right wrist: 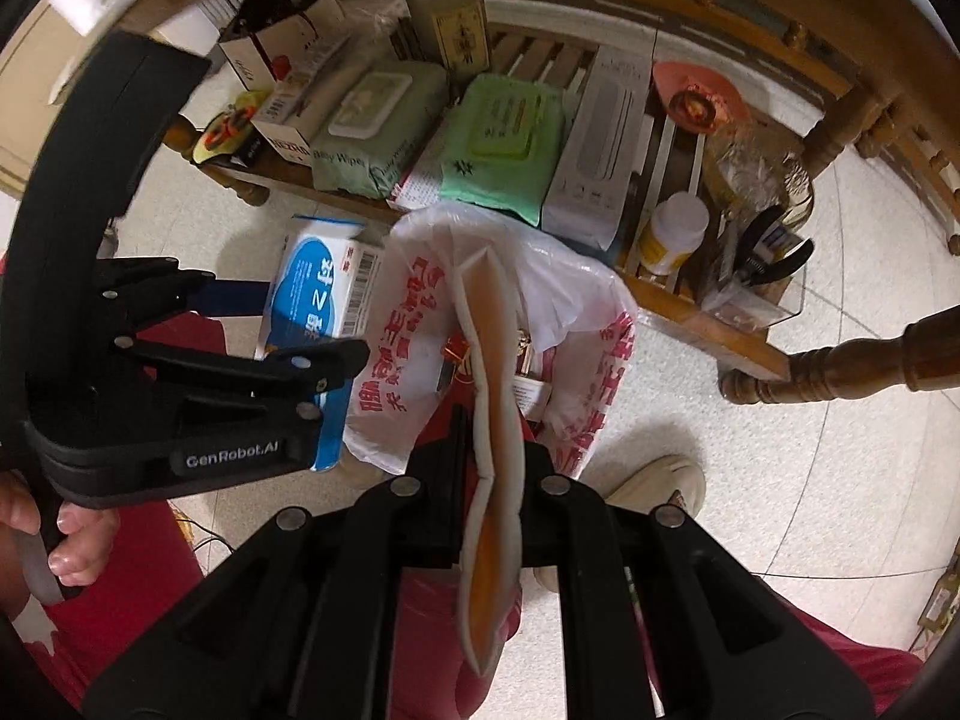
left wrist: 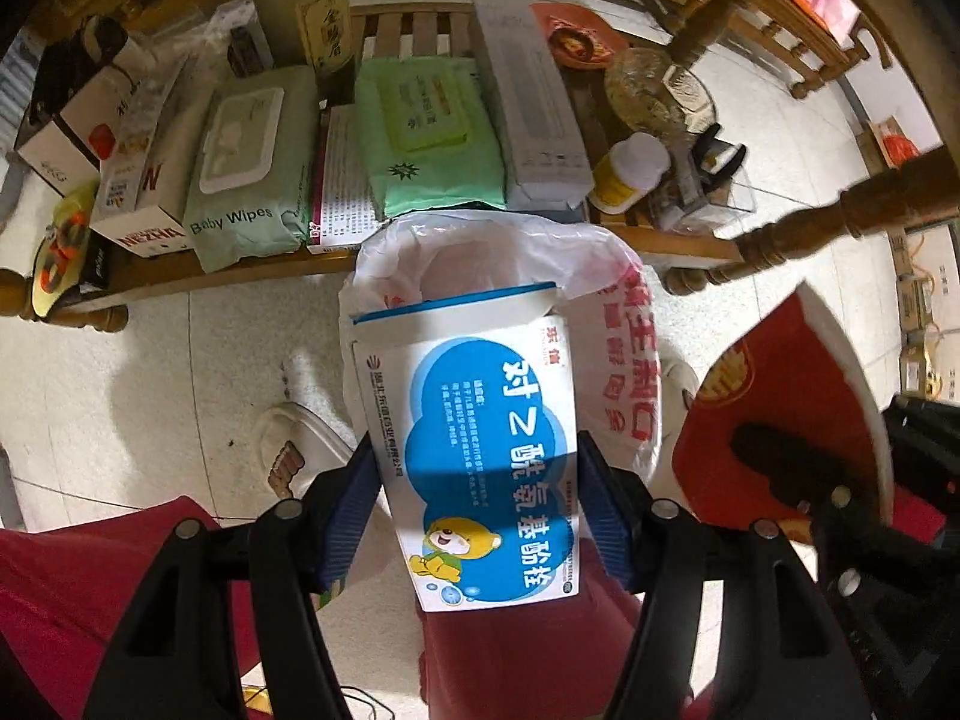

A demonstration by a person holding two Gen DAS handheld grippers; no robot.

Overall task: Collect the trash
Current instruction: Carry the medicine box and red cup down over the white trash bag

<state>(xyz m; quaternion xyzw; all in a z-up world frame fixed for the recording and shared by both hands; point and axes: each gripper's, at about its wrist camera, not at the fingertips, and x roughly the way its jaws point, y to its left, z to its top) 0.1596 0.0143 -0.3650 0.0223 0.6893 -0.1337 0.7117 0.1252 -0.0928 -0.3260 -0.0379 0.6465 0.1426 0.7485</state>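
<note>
Pinching the blue-and-white medicine box [left wrist: 486,456] across its width, the left gripper [left wrist: 480,516] is pointing down. Beside it, the right gripper [right wrist: 480,480] is clamping a flat red card sleeve [right wrist: 489,450] edge-on. Just beyond both tips, the white plastic bag [left wrist: 576,276] is sagging open on the floor. Its limp rim could fold inward, so either piece might catch there and land outside.

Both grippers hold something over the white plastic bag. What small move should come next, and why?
Probably lower the blue-and-white cardboard box, clamped in the left gripper, a little further, then release: its top edge already sits at the mouth of the white plastic bag with red print.
</note>
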